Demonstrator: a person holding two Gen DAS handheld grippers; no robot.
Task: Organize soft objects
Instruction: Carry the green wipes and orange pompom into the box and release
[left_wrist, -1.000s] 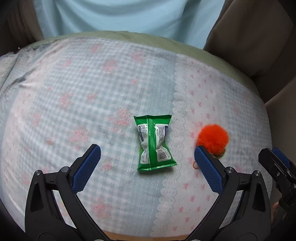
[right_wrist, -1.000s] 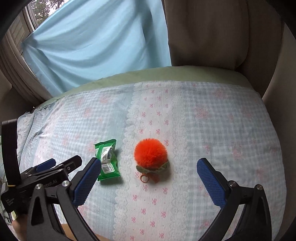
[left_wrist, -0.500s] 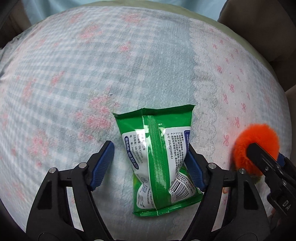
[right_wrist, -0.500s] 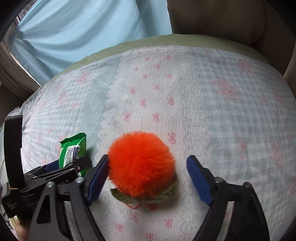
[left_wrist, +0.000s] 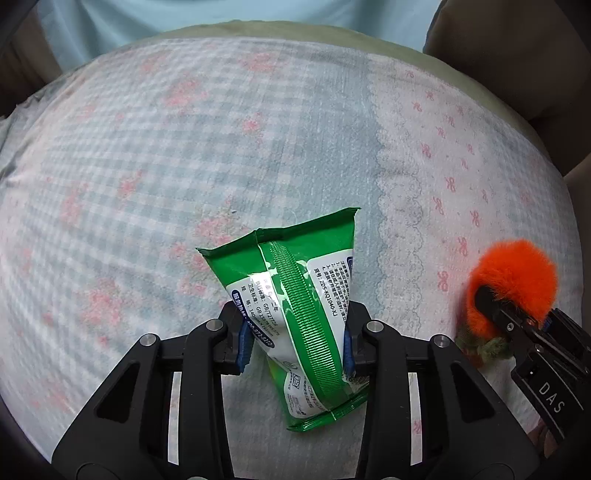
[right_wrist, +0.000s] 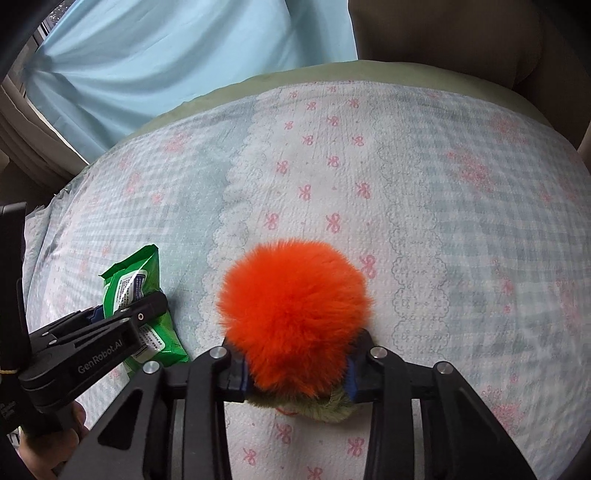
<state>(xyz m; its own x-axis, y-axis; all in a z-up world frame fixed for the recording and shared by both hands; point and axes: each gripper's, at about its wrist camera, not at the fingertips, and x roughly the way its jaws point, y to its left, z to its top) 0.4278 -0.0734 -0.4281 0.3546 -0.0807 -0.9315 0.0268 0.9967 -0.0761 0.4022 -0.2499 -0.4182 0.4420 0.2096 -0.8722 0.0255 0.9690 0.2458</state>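
The left gripper (left_wrist: 293, 345) reaches forward low over the patterned bedcover (left_wrist: 221, 147), its blue pads pressed against both sides of the green wipes packet (left_wrist: 295, 314), which tilts towards 1 o'clock; whether the packet's lower end touches the cloth is hard to tell; at 3 o'clock of it, the right gripper (right_wrist: 295, 369) is closed tight around the orange pom-pom (right_wrist: 295, 314), squeezing its base just above the knitted green collar (right_wrist: 317, 408).
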